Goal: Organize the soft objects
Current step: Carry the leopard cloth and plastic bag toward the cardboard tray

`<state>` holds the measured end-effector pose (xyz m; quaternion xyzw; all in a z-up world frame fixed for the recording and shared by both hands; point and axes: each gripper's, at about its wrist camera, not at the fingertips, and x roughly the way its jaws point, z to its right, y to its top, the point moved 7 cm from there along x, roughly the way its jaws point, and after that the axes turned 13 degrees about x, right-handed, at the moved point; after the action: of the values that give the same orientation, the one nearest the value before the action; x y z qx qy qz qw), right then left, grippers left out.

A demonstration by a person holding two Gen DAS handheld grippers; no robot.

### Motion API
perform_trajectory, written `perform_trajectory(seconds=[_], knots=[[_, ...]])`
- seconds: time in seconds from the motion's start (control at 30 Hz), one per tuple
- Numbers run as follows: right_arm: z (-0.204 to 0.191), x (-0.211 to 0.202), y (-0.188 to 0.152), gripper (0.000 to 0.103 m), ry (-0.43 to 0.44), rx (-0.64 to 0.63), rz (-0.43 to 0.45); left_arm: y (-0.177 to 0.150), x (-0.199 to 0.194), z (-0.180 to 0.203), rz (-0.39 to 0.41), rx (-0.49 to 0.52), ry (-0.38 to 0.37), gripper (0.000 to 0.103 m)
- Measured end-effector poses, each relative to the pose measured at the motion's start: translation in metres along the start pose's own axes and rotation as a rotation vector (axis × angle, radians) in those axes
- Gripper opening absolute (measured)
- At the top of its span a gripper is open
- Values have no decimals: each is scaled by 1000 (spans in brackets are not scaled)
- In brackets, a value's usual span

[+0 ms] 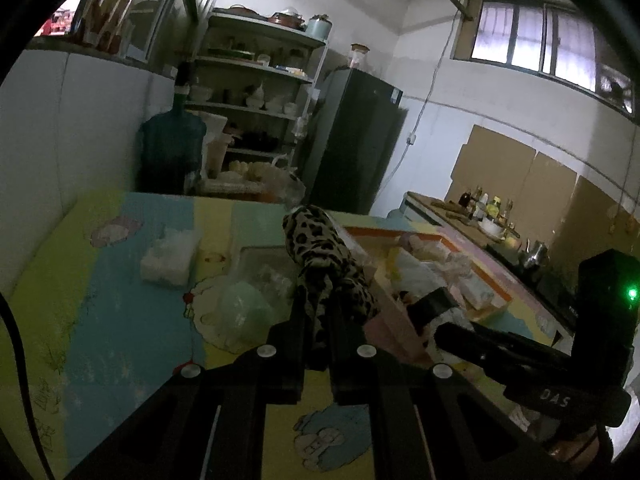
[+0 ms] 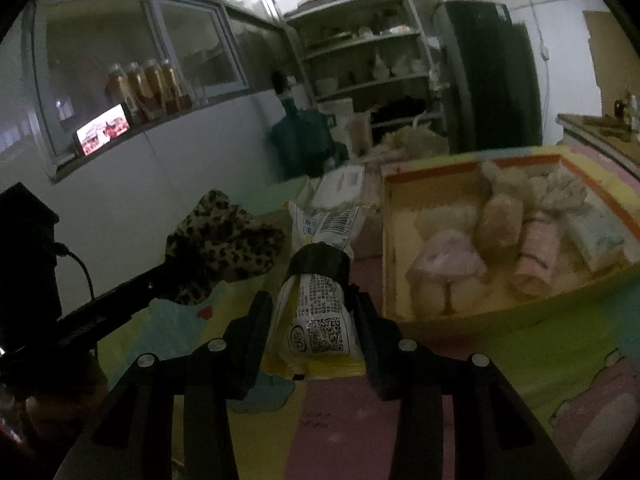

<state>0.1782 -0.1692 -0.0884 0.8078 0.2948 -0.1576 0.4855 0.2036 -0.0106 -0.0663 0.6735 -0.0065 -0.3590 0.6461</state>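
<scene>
step: carry-to-box | left tongs (image 1: 320, 312) pinching leopard-print cloth (image 1: 320, 248), lifted above desk (image 1: 120, 320) | right tongs (image 2: 312, 300) clamped on snack packet (image 2: 320, 312), raised beside box (image 2: 388, 240) | next: likely lower both items into box's free space, release

The left gripper (image 1: 320, 304) rises from the bottom centre of the left wrist view, tilted somewhat downward, its jaws fully closed and pinching something between them. The right gripper (image 2: 316, 300) fills the lower middle of the right wrist view, also angled down, its jaws partly apart and pressed on something held between them.
</scene>
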Motion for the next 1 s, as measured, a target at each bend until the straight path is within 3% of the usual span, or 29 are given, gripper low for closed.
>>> perform_trajectory(seconds=[0.8,0.9,1.0], knots=[[63,-53,33,43,-50,72,132,44,37,83,3,125,-82,9],[71,-62,39,32,-53,77,156,49,44,94,3,141,-85,9],[77,-62,44,32,-82,62,169,54,52,101,0,156,-79,9]])
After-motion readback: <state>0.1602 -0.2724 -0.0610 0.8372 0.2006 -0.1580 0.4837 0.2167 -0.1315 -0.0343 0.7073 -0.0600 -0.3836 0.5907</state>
